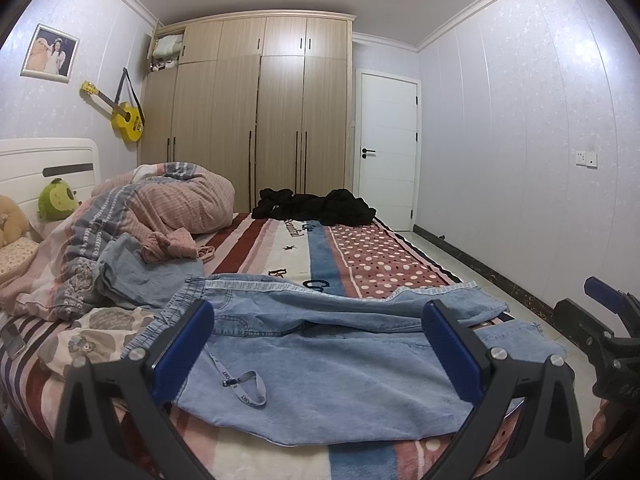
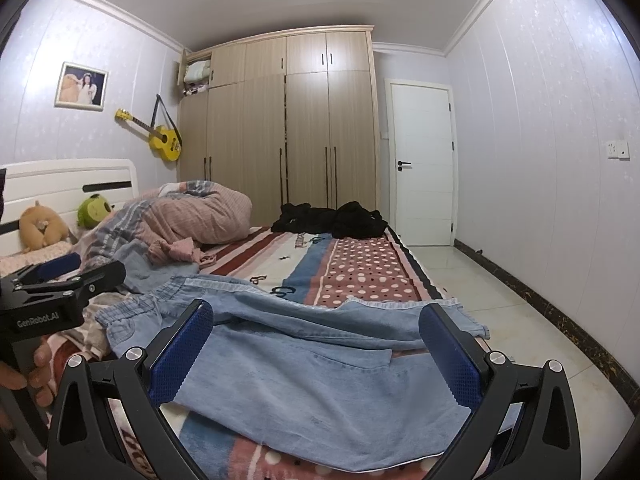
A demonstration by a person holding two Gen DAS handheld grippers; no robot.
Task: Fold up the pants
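Light blue denim pants (image 1: 320,364) lie loosely across the near end of the bed, waistband to the left, legs running right; the same pants (image 2: 320,376) fill the lower middle of the right wrist view. A drawstring (image 1: 244,384) trails from the waist. My left gripper (image 1: 320,316) hovers open just above the pants, nothing between its blue pads. My right gripper (image 2: 316,320) is open too, above the pants, and it shows as a dark frame (image 1: 604,332) at the right edge of the left wrist view. A hand (image 2: 24,372) holds the left gripper's body (image 2: 60,296).
The bed carries a striped and dotted blanket (image 1: 372,256), a bunched pink quilt (image 1: 160,208), another blue garment (image 1: 136,268) and a black clothes heap (image 1: 316,206) at the far end. Tiled floor (image 2: 500,300) runs along the right. A wardrobe (image 1: 256,112) and white door (image 1: 386,148) stand behind.
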